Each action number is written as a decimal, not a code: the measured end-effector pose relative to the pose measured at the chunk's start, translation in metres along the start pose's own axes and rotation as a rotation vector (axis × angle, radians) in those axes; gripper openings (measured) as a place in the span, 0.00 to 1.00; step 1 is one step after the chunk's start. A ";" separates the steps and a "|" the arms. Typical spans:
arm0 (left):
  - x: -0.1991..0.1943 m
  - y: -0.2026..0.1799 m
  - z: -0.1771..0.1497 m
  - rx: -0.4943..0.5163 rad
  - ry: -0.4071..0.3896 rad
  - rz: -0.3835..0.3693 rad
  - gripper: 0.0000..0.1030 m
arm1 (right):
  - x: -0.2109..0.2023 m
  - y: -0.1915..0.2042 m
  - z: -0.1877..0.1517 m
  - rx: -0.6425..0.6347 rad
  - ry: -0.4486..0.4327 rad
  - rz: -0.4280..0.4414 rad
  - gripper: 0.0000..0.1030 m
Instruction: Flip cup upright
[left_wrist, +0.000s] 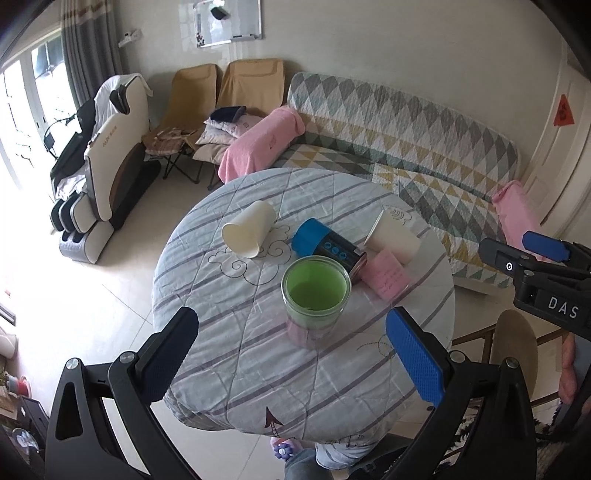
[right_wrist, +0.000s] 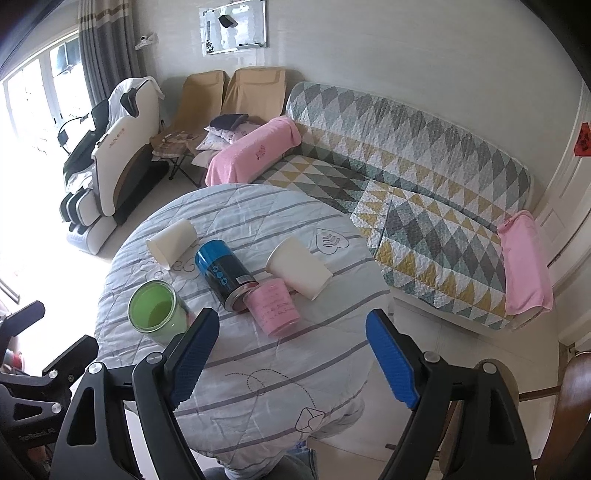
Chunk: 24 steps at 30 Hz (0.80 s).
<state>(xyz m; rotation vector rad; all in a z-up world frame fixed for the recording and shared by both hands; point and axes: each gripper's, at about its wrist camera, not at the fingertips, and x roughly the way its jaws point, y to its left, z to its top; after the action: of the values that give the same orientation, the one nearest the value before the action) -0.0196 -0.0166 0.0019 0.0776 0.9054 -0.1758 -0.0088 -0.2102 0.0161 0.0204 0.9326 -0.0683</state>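
Observation:
A round table (left_wrist: 258, 369) with a striped quilted cover holds several cups. A green cup (left_wrist: 316, 291) stands upright, mouth up; it also shows in the right wrist view (right_wrist: 155, 308). Two white paper cups lie on their sides, one at the far left (left_wrist: 249, 229) (right_wrist: 171, 242) and one at the right (left_wrist: 393, 236) (right_wrist: 301, 271). A pink cup (left_wrist: 386, 277) (right_wrist: 273, 306) and a blue-black can (left_wrist: 328, 251) (right_wrist: 225, 273) also lie on their sides. My left gripper (left_wrist: 295, 354) is open above the near table edge, empty. My right gripper (right_wrist: 291, 354) is open and empty.
A patterned sofa (left_wrist: 406, 129) with pink towels stands behind the table. Two tan folding chairs (left_wrist: 221, 96) and a massage chair (left_wrist: 99, 166) stand at the left. A wooden chair (left_wrist: 513, 339) is at the right of the table. The right gripper's body (left_wrist: 546, 273) shows in the left wrist view.

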 end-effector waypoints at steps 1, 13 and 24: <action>0.000 0.000 0.000 -0.001 0.000 -0.001 1.00 | 0.000 -0.001 0.000 0.002 0.000 -0.002 0.81; 0.001 -0.001 0.004 -0.004 0.005 0.008 1.00 | 0.001 -0.005 0.000 0.003 0.003 -0.001 0.81; 0.003 -0.002 0.003 -0.008 0.008 0.026 1.00 | 0.002 -0.009 -0.003 0.001 0.010 0.001 0.81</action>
<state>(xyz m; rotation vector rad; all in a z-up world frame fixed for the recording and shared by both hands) -0.0161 -0.0196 0.0011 0.0825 0.9129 -0.1475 -0.0109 -0.2189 0.0132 0.0219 0.9422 -0.0682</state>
